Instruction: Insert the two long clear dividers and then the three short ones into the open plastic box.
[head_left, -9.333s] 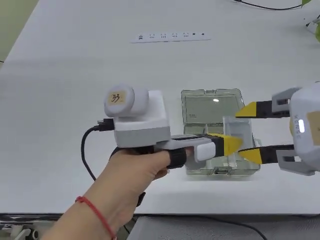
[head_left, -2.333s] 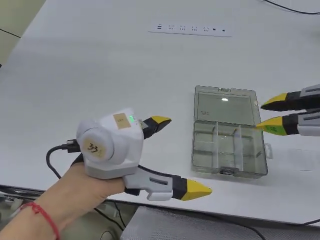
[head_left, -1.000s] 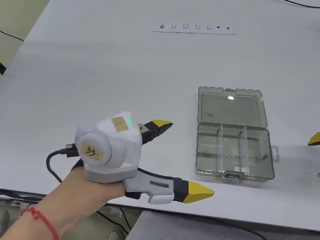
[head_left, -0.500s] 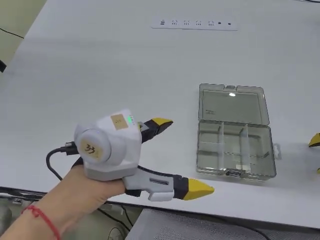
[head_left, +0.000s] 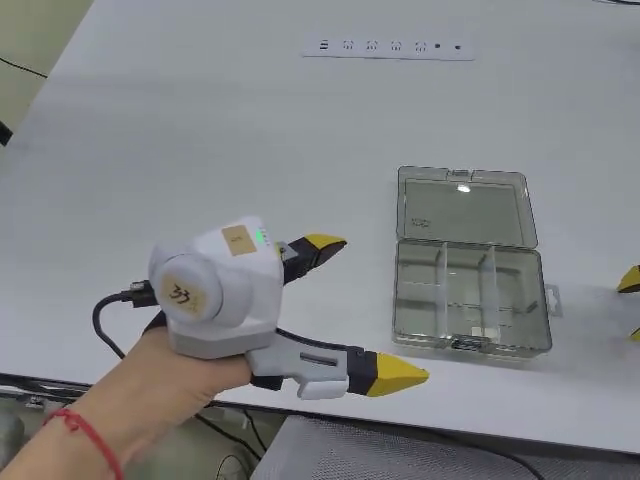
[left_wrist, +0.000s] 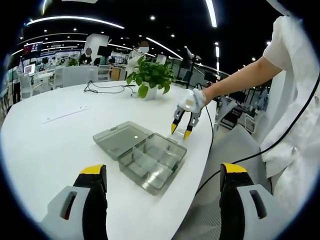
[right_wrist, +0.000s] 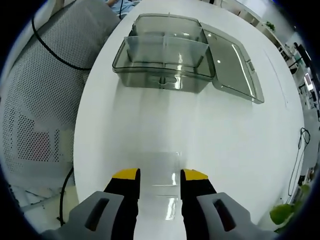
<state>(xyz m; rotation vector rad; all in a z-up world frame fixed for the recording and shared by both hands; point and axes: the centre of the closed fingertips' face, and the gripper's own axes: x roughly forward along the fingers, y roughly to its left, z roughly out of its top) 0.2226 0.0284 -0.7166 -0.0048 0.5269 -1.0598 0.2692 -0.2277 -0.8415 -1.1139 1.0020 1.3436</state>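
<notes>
The open clear plastic box (head_left: 468, 290) lies on the white table, lid flat behind it, with long and short dividers standing inside; it also appears as the box (left_wrist: 145, 155) and the box (right_wrist: 165, 55). A hand holds my left gripper (head_left: 362, 308) low and to the box's left, open wide and holding nothing. My right gripper (right_wrist: 160, 174) hovers low over the table to the right of the box, jaws partly apart. A flat clear divider (right_wrist: 162, 167) lies on the table between them. That gripper's yellow fingertips (head_left: 630, 280) peek in at the edge.
A white power strip (head_left: 385, 46) lies at the far side of the table. The near table edge runs just below my left gripper, with a grey mesh chair seat (right_wrist: 45, 90) beyond it. A potted plant (left_wrist: 150, 77) stands at the far end.
Both grippers have left the box, where they handled a divider 9.3 s ago. The right one has withdrawn to the right edge. Over the last second little has moved.
</notes>
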